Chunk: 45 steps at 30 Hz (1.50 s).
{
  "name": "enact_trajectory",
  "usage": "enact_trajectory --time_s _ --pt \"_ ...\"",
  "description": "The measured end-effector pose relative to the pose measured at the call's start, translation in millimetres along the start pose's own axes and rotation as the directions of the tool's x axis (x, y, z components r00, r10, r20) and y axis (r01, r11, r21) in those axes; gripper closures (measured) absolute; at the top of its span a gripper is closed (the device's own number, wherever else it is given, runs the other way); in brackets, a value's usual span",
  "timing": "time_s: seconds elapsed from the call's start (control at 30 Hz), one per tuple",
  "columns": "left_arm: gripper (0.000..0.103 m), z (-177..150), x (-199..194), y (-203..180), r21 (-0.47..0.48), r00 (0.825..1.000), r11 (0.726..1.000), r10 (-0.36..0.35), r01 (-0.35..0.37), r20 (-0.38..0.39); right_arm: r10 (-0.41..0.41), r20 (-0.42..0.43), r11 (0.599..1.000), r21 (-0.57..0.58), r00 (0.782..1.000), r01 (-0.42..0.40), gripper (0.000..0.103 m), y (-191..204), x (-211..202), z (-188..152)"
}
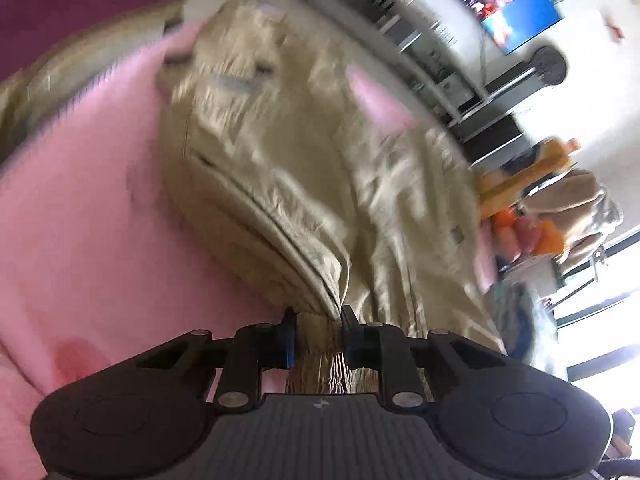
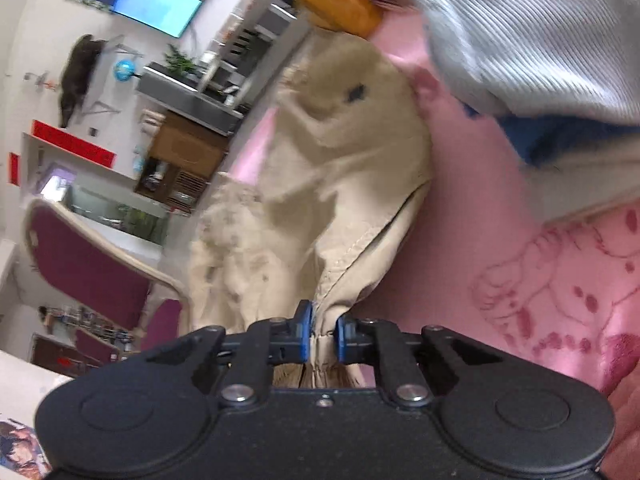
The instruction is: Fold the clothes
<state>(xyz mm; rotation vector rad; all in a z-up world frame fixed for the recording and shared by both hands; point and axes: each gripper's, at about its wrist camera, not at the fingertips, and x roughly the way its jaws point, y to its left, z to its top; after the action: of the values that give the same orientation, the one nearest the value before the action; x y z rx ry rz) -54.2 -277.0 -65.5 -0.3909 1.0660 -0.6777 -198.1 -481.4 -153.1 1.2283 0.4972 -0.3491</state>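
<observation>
Beige trousers (image 1: 304,168) on a pink blanket (image 1: 80,220) are clamped by the left gripper (image 1: 318,336) and the right gripper (image 2: 323,334)

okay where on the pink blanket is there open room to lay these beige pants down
Bare pink blanket lies open beside the beige pants, on the side away from the clothes pile. It is crowded by the grey ribbed garment and orange clothes.
</observation>
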Motion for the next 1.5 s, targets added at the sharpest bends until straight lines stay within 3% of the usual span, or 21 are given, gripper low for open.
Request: enact_trajectory --time_s 0.17,0.3,0.37,0.43,0.5,0.53,0.63,0.77,0.87,0.97,1.07,1.17,1.3,1.4,1.5 --pt "0.084 7 -50 -22 0.061 0.997 0.998 -0.039 0.034 0.072 0.048 -0.007 0.998 -0.04 0.999 -0.048 0.091 27 -25 -1" --pt "0.08 -19 -32 -9 0.079 0.996 0.994 0.083 -0.08 -0.038 -0.031 -0.026 0.995 -0.095 0.999 0.028 0.091 21 -34 -10" --pt "0.076 -33 -14 3 0.084 0.98 0.984 0.167 -0.158 -0.112 -0.116 -0.05 0.988 -0.111 0.992 0.11 0.089 12 -26 -16" --pt "0.067 -48 0 8 0.114 0.949 0.959 0.274 -0.259 -0.156 -0.245 -0.091 0.963 -0.137 0.965 0.231 0.084 0 -11 -22" --pt "0.067 -56 -3 -1 0.199 0.93 0.93 0.338 -0.308 -0.142 -0.367 -0.081 0.913 -0.223 0.927 0.342 0.072 1 -8 -29" --pt "0.066 -59 -6 -7 0.245 0.923 0.913 0.364 -0.326 -0.128 -0.404 -0.062 0.888 -0.267 0.913 0.375 0.061 4 -10 -30" --pt "0.058 -58 -29 -24 0.339 0.919 0.869 0.393 -0.362 -0.026 -0.384 0.017 0.859 -0.36 0.923 0.364 0.031 22 -29 -26" --pt "0.055 -49 -54 -36 0.362 0.923 0.852 0.38 -0.378 0.069 -0.321 0.075 0.852 -0.412 0.944 0.322 0.027 44 -51 -11" --pt "0.049 -42 -66 -43 0.368 0.924 0.848 0.36 -0.382 0.128 -0.26 0.081 0.864 -0.426 0.962 0.269 0.026 63 -56 -3" --pt "0.037 -34 -73 -55 0.395 0.92 0.832 0.335 -0.39 0.202 -0.199 0.098 0.864 -0.453 0.975 0.222 0.025 84 -60 1" --pt "0.035 -25 -83 -57 0.395 0.905 0.819 0.33 -0.416 0.269 -0.157 0.115 0.854 -0.483 0.981 0.193 0.025 106 -59 6" --pt "0.035 -10 -88 -47 0.361 0.902 0.835 0.324 -0.415 0.286 -0.11 0.127 0.846 -0.509 0.986 0.16 0.024 124 -61 12" --pt "0.041 11 -83 -27 0.292 0.897 0.86 0.341 -0.419 0.282 -0.078 0.14 0.831 -0.537 0.987 0.142 0.021 139 -58 24" --pt "0.044 22 -73 -22 0.281 0.903 0.871 0.329 -0.404 0.278 -0.05 0.136 0.84 -0.53 0.989 0.115 0.022 143 -50 38" --pt "0.056 32 -53 -26 0.31 0.911 0.868 0.312 -0.389 0.27 -0.011 0.141 0.865 -0.495 0.99 0.08 0.038 139 -34 56"
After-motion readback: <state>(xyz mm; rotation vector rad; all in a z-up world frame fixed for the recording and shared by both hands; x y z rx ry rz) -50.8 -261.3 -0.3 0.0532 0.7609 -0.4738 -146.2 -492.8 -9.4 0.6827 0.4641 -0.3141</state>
